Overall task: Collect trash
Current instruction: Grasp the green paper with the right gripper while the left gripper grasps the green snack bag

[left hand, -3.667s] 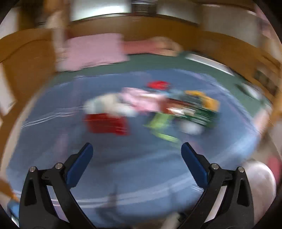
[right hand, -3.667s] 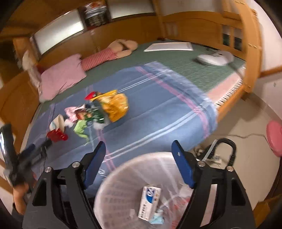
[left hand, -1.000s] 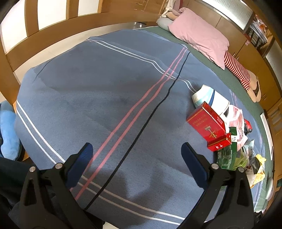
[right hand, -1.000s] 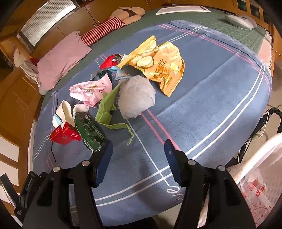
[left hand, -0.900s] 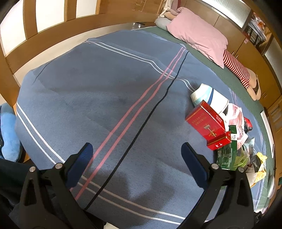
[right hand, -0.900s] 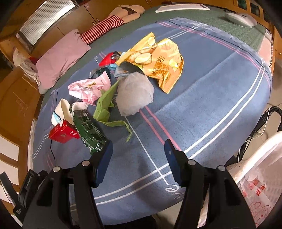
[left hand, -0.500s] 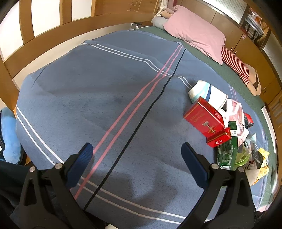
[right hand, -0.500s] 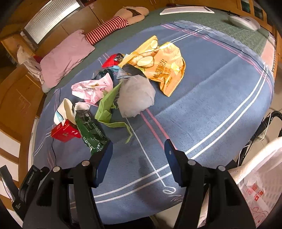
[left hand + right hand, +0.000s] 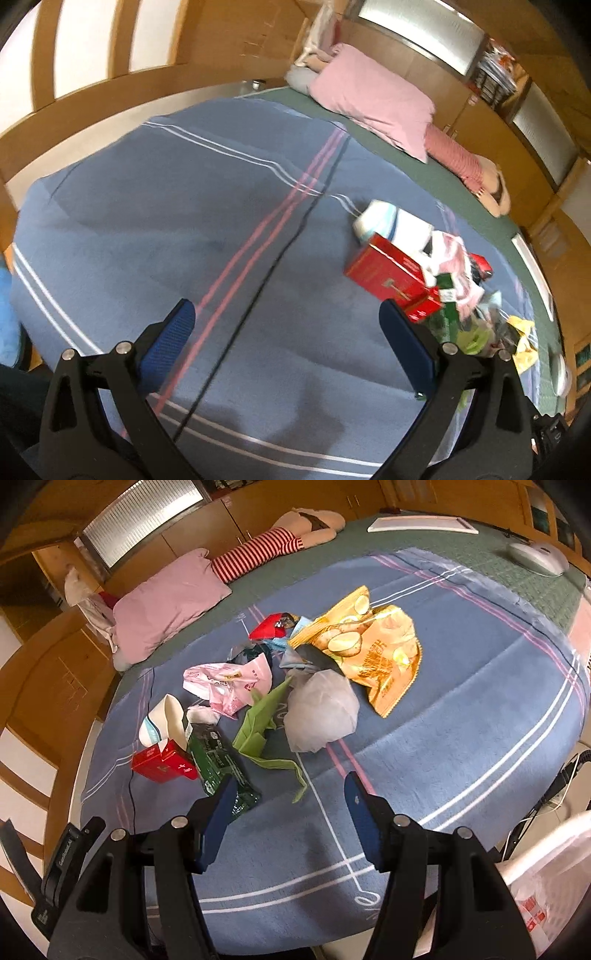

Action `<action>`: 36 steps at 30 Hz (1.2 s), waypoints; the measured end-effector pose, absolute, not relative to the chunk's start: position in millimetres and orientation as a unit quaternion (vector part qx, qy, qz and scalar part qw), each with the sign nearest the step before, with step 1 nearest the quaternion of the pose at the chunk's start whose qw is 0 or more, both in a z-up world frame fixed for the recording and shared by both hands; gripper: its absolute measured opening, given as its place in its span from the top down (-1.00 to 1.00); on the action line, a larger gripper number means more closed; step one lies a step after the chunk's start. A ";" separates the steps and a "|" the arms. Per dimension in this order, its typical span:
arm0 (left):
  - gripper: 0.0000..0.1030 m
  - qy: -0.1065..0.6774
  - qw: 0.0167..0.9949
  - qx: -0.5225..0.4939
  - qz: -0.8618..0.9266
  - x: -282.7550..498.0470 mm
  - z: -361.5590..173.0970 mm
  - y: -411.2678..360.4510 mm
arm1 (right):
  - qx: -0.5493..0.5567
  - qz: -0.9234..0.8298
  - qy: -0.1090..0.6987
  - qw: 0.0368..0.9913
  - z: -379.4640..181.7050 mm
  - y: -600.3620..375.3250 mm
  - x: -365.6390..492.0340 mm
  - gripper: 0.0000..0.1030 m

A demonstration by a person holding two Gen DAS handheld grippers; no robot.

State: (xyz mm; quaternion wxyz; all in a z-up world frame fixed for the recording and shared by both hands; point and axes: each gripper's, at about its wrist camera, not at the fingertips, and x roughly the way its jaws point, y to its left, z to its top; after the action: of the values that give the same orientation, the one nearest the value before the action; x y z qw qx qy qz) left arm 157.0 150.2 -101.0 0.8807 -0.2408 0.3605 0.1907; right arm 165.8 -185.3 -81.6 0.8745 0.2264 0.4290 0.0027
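On the blue blanket (image 9: pixel 461 716), just ahead-left of the right gripper (image 9: pixel 288 797), lies the green wrapper (image 9: pixel 221 771).
Its long axis runs away up-left toward the red box (image 9: pixel 162 766). Right gripper is nearer, spread and empty; left gripper (image 9: pixel 284 332), also spread and empty, sees the trash off to its right.

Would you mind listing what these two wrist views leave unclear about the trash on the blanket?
- Left wrist: the green packet and the litter behind it are motion-blurred and partly behind the left gripper finger.
- Right wrist: the white bag is cut off by the frame edge.
- Right wrist: print on the red box is too small to read.
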 end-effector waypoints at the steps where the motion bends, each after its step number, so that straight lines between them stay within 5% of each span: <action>1: -0.93 0.360 0.879 -0.245 0.196 156.7 -100.9 152.1 | 0.228 0.009 0.433 0.872 -82.9 -182.9 169.1 -0.17; 12: -0.93 0.339 0.846 -0.327 0.249 137.9 -104.5 187.8 | 0.063 0.116 0.475 0.870 -117.1 -73.4 244.3 -0.16; 13: -0.93 0.340 0.846 -0.326 0.251 137.4 -104.5 187.9 | 0.055 0.121 0.479 0.868 -121.8 -67.7 246.4 0.02; 14: -0.93 0.339 0.844 -0.326 0.256 136.7 -105.3 189.5 | 0.054 0.130 0.485 0.863 -126.2 -63.1 247.5 0.45; 18: -0.93 0.341 0.831 -0.347 0.269 135.5 -110.7 196.6 | 0.082 0.190 0.513 0.833 -130.1 -54.3 233.2 0.62; 21: -0.93 0.354 0.824 -0.358 0.261 137.9 -116.2 195.3 | 0.078 0.276 0.529 0.798 -125.1 -47.3 215.8 0.53; 23: -0.93 0.361 0.827 -0.350 0.253 141.6 -116.3 190.8 | 0.074 0.254 0.514 0.816 -115.1 -59.6 211.3 -0.25; 24: -0.93 0.362 0.829 -0.347 0.250 142.7 -115.8 188.4 | 0.089 0.233 0.493 0.833 -107.6 -72.9 211.3 -0.36; 34: -0.93 0.427 0.850 -0.289 0.106 173.0 -121.1 135.5 | 0.082 0.069 0.487 0.867 -124.3 -105.9 277.8 -0.37; 36: -0.93 0.442 0.846 -0.286 0.081 177.1 -125.7 128.2 | 0.083 0.057 0.491 0.865 -134.1 -107.2 283.3 -0.23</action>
State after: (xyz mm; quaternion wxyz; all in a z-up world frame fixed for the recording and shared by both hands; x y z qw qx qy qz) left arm 177.1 128.2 -125.7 0.8461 -0.2859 0.4424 0.0813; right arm 283.3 -107.2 -134.1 0.8654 0.0829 0.4909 0.0572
